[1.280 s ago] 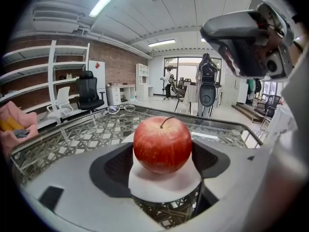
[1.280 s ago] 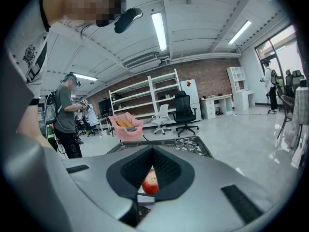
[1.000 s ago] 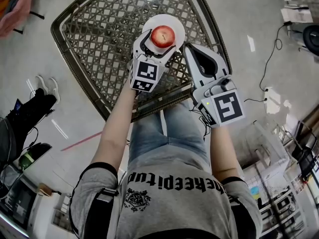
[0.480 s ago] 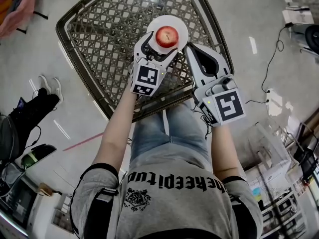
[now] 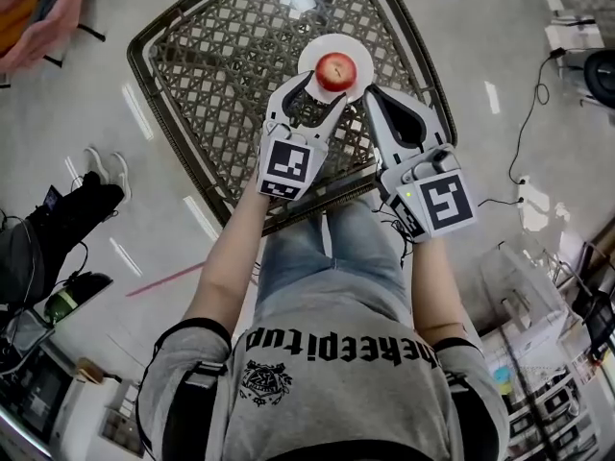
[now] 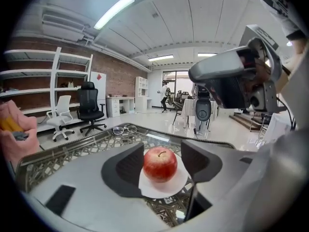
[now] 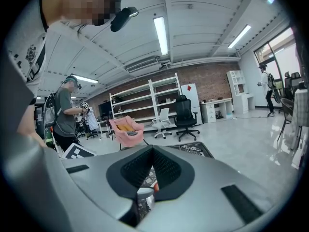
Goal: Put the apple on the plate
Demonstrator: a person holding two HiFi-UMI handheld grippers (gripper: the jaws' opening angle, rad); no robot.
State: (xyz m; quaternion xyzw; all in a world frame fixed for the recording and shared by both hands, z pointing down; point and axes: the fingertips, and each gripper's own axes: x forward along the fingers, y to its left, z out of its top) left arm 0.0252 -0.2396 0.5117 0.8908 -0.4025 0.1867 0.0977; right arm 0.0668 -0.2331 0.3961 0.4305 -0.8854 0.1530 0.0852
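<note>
Left tool off apple, jaws closing

This looks like an office-style lab, with a brick wall, white shelving, swivel chairs and desks.

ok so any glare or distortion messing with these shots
Head view: ceiling-light glare streaks on the glass-topped lattice table, yet the red apple on the round white plate reads clear. Left gripper view: fisheye bending, dark corners, apple sharp. Right gripper view: same bending, bright window at right.

— What is worn?
— A grey T-shirt with black letters; blue jeans beyond the T-shirt.
— The left gripper and right gripper?
— White, each with square black-and-white markings.
</note>
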